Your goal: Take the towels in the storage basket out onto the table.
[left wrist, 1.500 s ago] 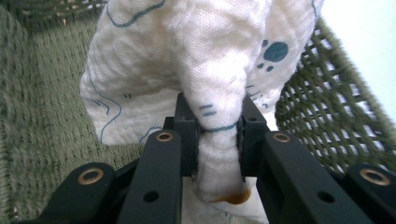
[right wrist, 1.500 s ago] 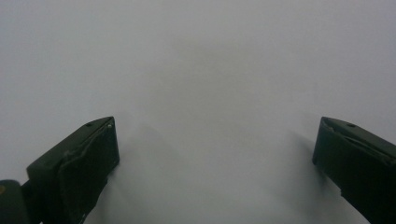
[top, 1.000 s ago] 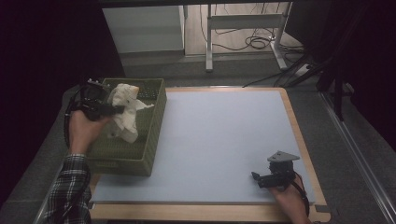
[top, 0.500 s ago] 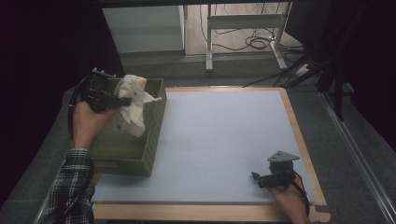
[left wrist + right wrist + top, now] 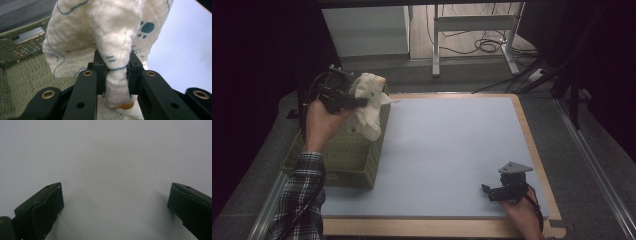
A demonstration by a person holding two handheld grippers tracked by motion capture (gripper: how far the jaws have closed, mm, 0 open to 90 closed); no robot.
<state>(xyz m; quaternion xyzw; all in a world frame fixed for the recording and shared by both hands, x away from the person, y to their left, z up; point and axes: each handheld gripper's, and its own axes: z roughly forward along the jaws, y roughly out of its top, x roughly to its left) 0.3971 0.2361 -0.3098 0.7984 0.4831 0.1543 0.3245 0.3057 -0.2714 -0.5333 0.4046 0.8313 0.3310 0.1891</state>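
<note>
Left tool (image 5: 117, 72) pinches bunched cream blue-printed cloth (image 5: 112, 37).

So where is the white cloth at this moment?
High view, far left: the white cloth hangs from the shut left gripper, above the green basket's far end.

Pale blue table (image 5: 452, 150), wooden rim; green basket (image 5: 347, 155) on left edge.

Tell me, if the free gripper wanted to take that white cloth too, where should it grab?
Probably the loose lower corner of the cloth, hanging over the green basket wall. It drapes free below the left gripper, which pinches a bunched fold higher up. The right gripper, open, could come from the table side, jaws level.
</note>
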